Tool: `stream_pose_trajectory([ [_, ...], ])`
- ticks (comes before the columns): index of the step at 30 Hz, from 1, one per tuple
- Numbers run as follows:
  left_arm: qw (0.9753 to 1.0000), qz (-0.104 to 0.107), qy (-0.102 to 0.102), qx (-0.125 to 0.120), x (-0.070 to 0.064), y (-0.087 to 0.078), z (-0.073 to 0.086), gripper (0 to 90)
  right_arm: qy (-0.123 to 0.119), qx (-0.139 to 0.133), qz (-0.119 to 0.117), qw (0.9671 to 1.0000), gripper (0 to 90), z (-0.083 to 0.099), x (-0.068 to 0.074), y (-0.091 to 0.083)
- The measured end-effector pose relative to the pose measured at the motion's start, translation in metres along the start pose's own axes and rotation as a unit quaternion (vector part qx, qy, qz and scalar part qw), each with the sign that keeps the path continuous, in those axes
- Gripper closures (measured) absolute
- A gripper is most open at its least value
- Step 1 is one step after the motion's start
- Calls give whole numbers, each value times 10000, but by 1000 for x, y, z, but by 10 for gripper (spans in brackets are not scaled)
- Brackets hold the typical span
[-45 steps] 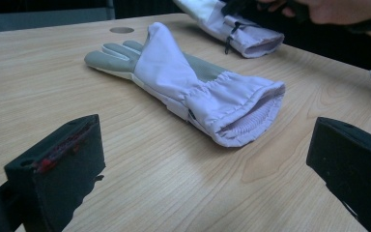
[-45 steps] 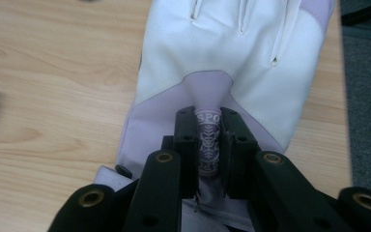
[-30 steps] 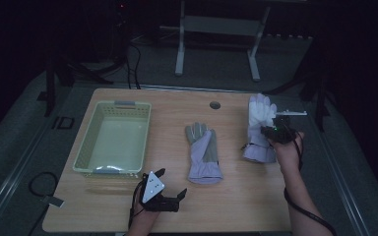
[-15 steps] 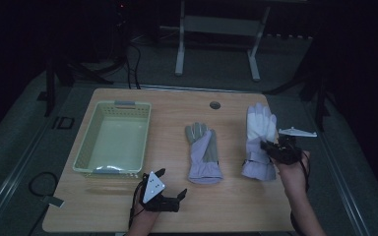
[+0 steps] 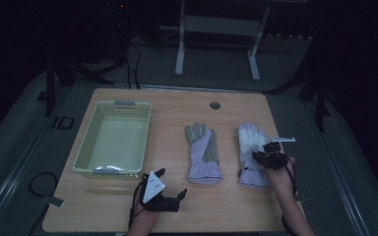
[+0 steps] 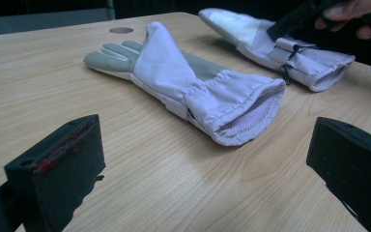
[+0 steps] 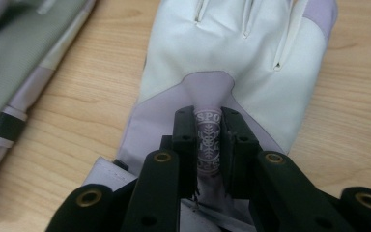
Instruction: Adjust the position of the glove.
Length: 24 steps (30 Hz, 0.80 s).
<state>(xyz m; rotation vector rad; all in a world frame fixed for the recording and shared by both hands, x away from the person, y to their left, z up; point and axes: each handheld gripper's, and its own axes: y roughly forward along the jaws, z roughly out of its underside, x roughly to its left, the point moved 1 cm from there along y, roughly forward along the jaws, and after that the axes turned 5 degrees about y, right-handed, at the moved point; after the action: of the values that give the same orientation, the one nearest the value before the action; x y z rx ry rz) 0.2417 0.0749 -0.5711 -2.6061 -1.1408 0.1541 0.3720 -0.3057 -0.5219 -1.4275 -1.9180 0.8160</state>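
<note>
The right gripper (image 7: 207,145) pinches a fold of the pale lilac fabric glove (image 5: 252,153) lying flat at the wooden table's (image 5: 177,216) four o'clock. The left gripper (image 5: 171,188) rests spread at six. I judge the work barely begun: both this glove and its grey-palmed twin (image 5: 203,153) lie outside the cream plastic basket (image 5: 84,156) at nine.

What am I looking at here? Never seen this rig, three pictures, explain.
A person at a table holds a handheld two-jaw gripper in each hand. The high view looks down from above; the other two come from cameras riding on each gripper.

On the table: a basket and two gloves. The left gripper rests open near the front edge, facing the middle glove. The right gripper is shut on a pinch of fabric on the back of the right glove, which lies flat on the wood.
</note>
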Motion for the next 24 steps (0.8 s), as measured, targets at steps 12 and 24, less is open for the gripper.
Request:
stream_pose_trajectory([
  [12, 10000, 8, 3, -15, 0, 0, 0, 0, -229, -83, 11, 9997, 641, 0, -2, 15],
  [24, 10000, 12, 2, -8, 0, 0, 0, 0, -1049, -186, -497, 9931, 514, -10, -15, -8],
])
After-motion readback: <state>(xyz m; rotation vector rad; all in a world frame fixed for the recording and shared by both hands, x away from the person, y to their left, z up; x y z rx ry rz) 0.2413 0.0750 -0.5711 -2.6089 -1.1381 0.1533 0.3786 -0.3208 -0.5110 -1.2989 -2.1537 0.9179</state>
